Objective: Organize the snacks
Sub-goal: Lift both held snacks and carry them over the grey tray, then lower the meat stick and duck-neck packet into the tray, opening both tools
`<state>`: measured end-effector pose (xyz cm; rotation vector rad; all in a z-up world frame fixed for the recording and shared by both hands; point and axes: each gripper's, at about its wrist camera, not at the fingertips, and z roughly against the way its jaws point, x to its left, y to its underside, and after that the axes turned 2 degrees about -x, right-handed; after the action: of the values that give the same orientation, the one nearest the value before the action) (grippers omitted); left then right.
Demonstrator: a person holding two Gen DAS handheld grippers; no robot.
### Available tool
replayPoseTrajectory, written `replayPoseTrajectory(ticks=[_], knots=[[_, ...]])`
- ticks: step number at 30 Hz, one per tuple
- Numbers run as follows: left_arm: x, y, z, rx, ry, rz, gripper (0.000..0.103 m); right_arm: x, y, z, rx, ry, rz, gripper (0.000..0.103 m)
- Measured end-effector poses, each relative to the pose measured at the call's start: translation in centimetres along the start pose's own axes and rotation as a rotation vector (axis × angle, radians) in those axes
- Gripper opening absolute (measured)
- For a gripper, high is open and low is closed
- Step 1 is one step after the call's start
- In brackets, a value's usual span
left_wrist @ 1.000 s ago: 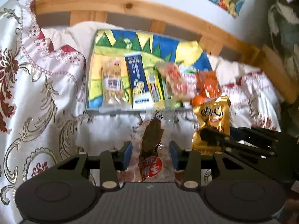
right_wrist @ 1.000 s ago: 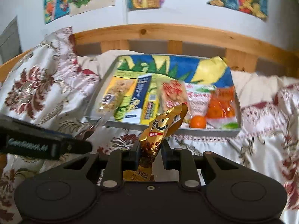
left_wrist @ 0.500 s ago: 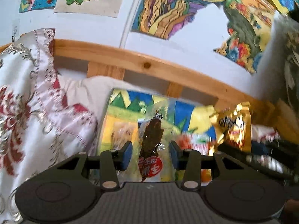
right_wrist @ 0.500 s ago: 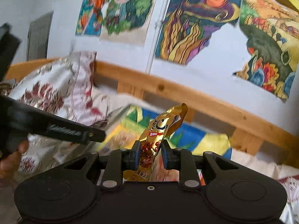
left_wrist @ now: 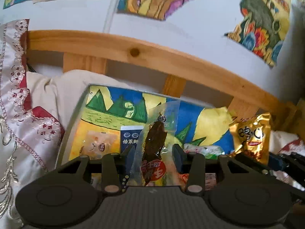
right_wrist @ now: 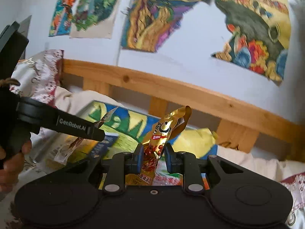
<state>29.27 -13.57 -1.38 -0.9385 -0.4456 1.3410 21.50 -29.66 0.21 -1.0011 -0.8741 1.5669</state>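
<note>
Presently, the left gripper (left_wrist: 155,149) stands part-way open, its blue pads closed against the two side edges of a clear packet (left_wrist: 155,147) holding a dark dried snack with a red round label. The packet stands roughly upright between the pads, raised above the near part of the tray (left_wrist: 76,114).

The right gripper (right_wrist: 152,157) is narrowly set, its pads pinching the lower body of a gold foil packet (right_wrist: 164,131). That packet stands upright, its top seam curling to the right, and it also hangs over the tray (right_wrist: 83,108). In the left wrist view the gold foil packet (left_wrist: 251,135) shows to the right of the clear packet, the two well apart.

The tray lies on the bedding (left_wrist: 34,133), its floor painted with green hills, blue sky and yellow patches. Several snacks lie along its near side: a pale packet with an orange tint (left_wrist: 97,143) at the left, and a dark blue box with white print (left_wrist: 129,137) just beside it on the right. Further wrappers lie to the right, largely hidden behind the grippers.

A wooden bed rail (left_wrist: 144,57) runs along the far side, with coloured pictures (right_wrist: 156,17) on the wall above. A hand (right_wrist: 11,164) grips the left tool's handle at the left edge of the right wrist view.
</note>
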Motion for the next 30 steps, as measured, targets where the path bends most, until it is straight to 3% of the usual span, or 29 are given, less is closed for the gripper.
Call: replayPoseTrajectory(ticks=[6,30], knots=[[-0.5,0.5,-1.7,0.010,-0.049,-0.026,0.047,-0.6,1.6,-1.5,0.044,0.005,-0.013,0.025],[-0.6,1.4,-3.8,0.102,-0.111,-0.077,0.047,-1.4,3.9,-4.2,0.147,0.004,-0.050,0.025]])
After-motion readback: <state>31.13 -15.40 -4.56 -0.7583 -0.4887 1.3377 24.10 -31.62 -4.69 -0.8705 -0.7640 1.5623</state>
